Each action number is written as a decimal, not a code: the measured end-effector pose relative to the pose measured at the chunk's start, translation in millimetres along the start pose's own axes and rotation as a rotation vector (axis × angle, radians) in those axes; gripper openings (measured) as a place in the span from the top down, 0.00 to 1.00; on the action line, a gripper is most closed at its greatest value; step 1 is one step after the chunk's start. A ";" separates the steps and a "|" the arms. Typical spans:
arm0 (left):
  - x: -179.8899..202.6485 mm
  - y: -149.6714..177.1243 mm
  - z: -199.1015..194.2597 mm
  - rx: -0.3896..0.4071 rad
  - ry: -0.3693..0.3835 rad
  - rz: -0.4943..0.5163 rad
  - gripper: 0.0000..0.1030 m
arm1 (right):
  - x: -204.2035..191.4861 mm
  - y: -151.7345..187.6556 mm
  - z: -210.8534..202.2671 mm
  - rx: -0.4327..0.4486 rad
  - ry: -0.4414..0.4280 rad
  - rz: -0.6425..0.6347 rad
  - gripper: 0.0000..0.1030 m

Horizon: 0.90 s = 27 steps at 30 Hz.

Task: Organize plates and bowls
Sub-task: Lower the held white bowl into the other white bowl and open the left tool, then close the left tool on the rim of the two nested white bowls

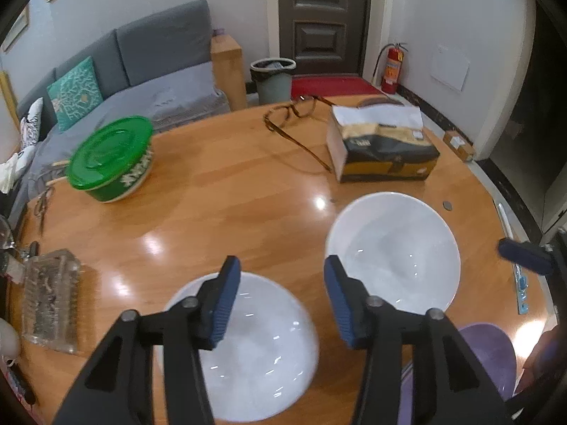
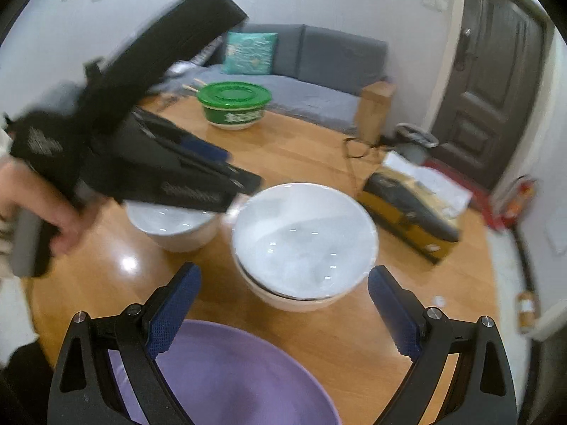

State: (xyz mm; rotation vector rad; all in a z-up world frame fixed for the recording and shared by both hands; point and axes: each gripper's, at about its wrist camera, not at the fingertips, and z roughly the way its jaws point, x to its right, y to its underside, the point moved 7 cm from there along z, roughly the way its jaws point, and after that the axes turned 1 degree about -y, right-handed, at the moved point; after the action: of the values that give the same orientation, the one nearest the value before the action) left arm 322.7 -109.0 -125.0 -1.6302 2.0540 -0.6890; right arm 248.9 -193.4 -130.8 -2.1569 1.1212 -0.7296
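The left gripper (image 1: pixel 281 295) hung over the wooden desk (image 1: pixel 219 198) with its blue-padded fingers (image 1: pixel 225 301) spread apart and nothing between them. Directly below it sat a white bowl (image 1: pixel 255 354), and a second white bowl (image 1: pixel 393 251) stood just beside that one, toward the right. In the right wrist view this second bowl (image 2: pixel 304 244) appeared to sit nested in another bowl, a dark line showing under its rim.

The right gripper (image 2: pixel 283 311) was also wide open and empty, hovering above a purple plate (image 2: pixel 230 375) at the near edge of the desk, with the stacked bowl just beyond its fingers (image 2: pixel 173 311). The left gripper (image 2: pixel 212 177) showed there as a blurred black shape above the first bowl (image 2: pixel 173 226).

Farther back stood a green lidded container (image 1: pixel 111 157), a pair of glasses (image 1: pixel 294 120) and a tissue box (image 1: pixel 381 145). A glass ashtray (image 1: pixel 49 301) lay near the left edge.
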 end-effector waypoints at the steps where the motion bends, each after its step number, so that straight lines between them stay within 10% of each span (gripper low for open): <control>1: -6.9 1.0 -5.3 0.007 -0.003 -0.006 0.54 | -2.0 -1.8 -3.7 0.005 0.041 0.002 0.09; 7: -55.2 12.3 -25.6 0.025 -0.028 -0.054 0.52 | -44.2 -13.2 -7.9 -0.027 -0.123 0.016 0.09; 22: -99.3 69.7 20.1 -0.062 -0.004 -0.071 0.53 | -127.1 -19.8 58.9 -0.168 -0.200 -0.024 0.14; 27: -91.0 71.0 39.1 -0.092 0.030 -0.065 0.79 | -123.3 -19.5 77.1 -0.189 -0.166 -0.025 0.17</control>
State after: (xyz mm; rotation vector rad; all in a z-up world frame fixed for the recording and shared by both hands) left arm 312.1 -11.6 -197.5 -1.7545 2.0905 -0.6531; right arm 251.9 -60.4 -192.7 -2.3448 1.1150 -0.4604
